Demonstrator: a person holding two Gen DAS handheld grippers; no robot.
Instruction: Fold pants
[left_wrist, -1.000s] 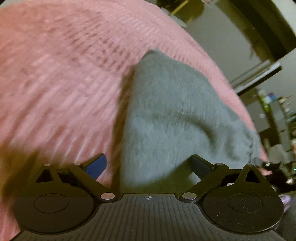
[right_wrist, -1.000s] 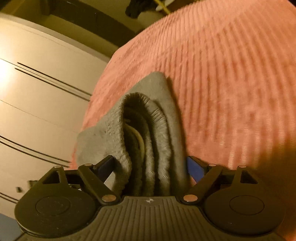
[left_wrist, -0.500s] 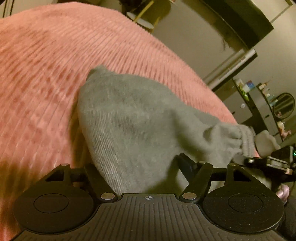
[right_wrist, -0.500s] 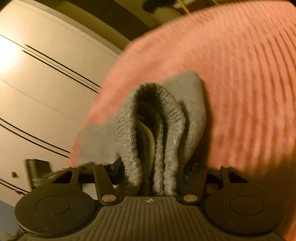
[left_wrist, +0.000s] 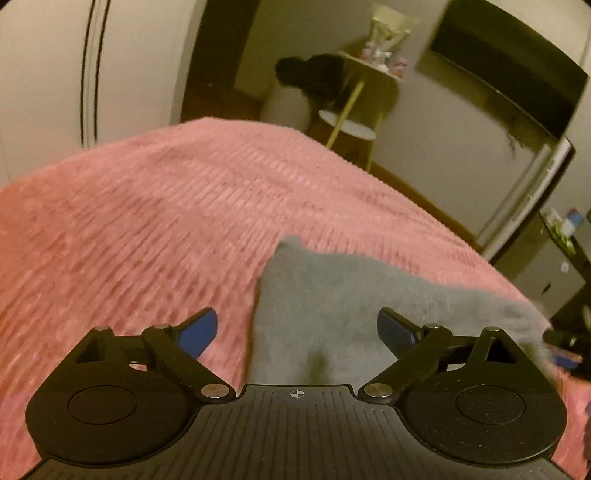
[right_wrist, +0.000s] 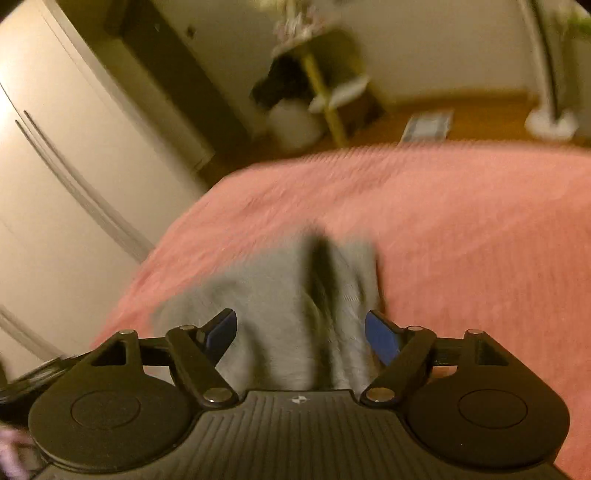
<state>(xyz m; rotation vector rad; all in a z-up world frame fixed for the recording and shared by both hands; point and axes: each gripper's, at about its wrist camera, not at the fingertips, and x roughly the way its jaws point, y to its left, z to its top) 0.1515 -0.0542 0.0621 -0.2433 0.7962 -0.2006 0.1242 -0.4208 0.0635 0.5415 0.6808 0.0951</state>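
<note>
Lying on the pink bedspread (left_wrist: 155, 229), the folded grey pants (left_wrist: 332, 314) run from my left tool (left_wrist: 297, 330) toward 2 o'clock; my right tool (right_wrist: 301, 332) sits over their ribbed waistband end (right_wrist: 343, 291). Both tools are spread apart, gripping nothing.

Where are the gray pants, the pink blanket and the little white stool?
gray pants (left_wrist: 351, 306): left wrist view, on the flat middle of the fabric.
pink blanket (left_wrist: 147, 229): left wrist view, on its bare ribbed top.
white stool (left_wrist: 347, 123): left wrist view, on its round lower shelf.
</note>
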